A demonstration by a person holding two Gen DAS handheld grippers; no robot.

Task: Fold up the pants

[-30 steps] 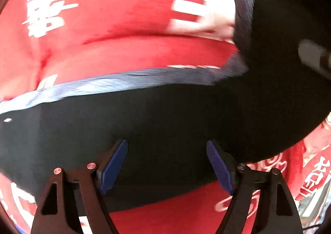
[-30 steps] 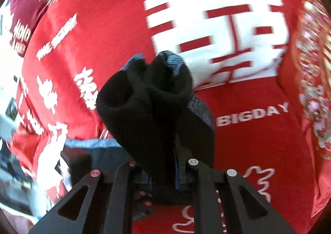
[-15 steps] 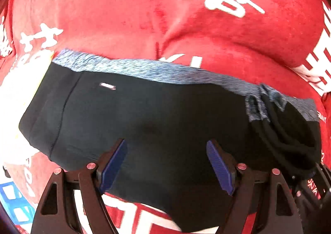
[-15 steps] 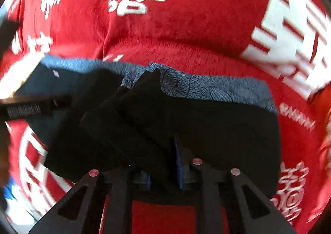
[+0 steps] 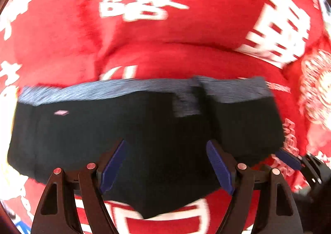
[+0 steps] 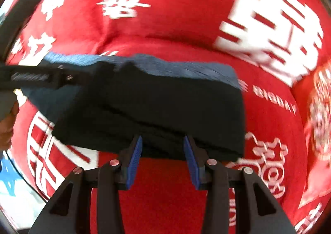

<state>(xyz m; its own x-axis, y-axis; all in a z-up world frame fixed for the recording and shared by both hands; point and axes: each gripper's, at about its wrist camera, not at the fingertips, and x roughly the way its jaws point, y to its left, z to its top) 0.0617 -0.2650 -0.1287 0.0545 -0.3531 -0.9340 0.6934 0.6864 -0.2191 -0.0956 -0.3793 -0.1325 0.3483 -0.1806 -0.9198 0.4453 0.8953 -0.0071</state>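
The black pants (image 5: 144, 130) with a grey-blue waistband (image 5: 103, 89) lie folded flat on the red blanket; they also show in the right wrist view (image 6: 165, 105). My left gripper (image 5: 167, 163) is open over the pants' near edge, holding nothing. My right gripper (image 6: 162, 153) is open and empty just before the near edge of the folded stack. A blue pad of the right gripper shows at the right of the left wrist view (image 5: 288, 158). The left gripper's dark body shows at the left of the right wrist view (image 6: 35, 76).
A red blanket with white characters (image 5: 165, 43) covers the surface on all sides of the pants; it also fills the right wrist view (image 6: 186, 16). A light floor or edge shows at the lower left (image 6: 12, 192).
My right gripper has opened and let go of the bunched pant leg, which now lies folded on the pants. My left gripper stayed open over the pants.
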